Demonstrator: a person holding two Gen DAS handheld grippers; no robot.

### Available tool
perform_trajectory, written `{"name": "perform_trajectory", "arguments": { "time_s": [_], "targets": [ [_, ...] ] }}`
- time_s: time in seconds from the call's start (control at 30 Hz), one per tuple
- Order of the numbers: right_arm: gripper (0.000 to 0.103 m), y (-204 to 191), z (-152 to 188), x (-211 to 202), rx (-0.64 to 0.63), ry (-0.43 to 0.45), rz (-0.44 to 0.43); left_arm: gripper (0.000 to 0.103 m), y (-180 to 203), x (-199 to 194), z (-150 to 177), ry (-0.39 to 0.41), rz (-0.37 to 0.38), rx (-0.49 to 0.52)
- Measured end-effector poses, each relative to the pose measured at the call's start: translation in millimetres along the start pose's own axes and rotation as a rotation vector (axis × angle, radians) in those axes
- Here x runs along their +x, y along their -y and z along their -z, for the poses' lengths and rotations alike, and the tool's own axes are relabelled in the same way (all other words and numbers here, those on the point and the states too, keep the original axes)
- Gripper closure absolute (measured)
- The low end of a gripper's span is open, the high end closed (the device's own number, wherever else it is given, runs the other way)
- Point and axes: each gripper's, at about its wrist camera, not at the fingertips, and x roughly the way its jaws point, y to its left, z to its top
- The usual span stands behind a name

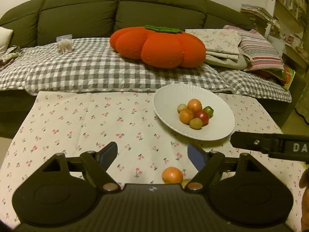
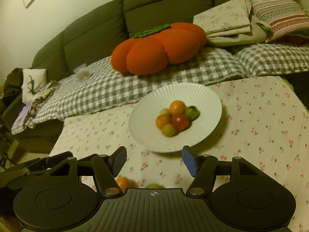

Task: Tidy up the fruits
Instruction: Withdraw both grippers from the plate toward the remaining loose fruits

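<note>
A green sofa (image 1: 119, 5) is seen behind everything, with a pumpkin cushion (image 1: 158, 46) lying on its checked blanket (image 1: 77, 71). The table is being covered by a cherry-print cloth (image 1: 77, 119). A white ribbed plate (image 2: 202, 96) is standing on the cloth, and six small fruits (image 2: 176, 118) are piled at its middle. An orange fruit (image 1: 172, 175) and a yellow-green fruit (image 2: 154, 186) are lying on the cloth near the cameras. The left claw (image 1: 152, 154) and the right claw (image 2: 154, 160) are being held released, nothing between their blue pads.
</note>
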Motion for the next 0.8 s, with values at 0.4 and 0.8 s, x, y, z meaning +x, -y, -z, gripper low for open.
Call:
{"name": "perform_trajectory", "arguments": {
  "time_s": [0.4,0.8],
  "targets": [
    [0.029,-14.0,18.9,-25.7,0.013,0.01,-0.009,0.015,-6.3,-24.2,14.5,0.01,-0.032,-0.014],
    [0.018,-24.6,28.5,-28.0,-0.032,-0.004,-0.026,0.01,-11.4,-26.1,32.0,-0.015,-0.047,-0.056]
  ]
}}
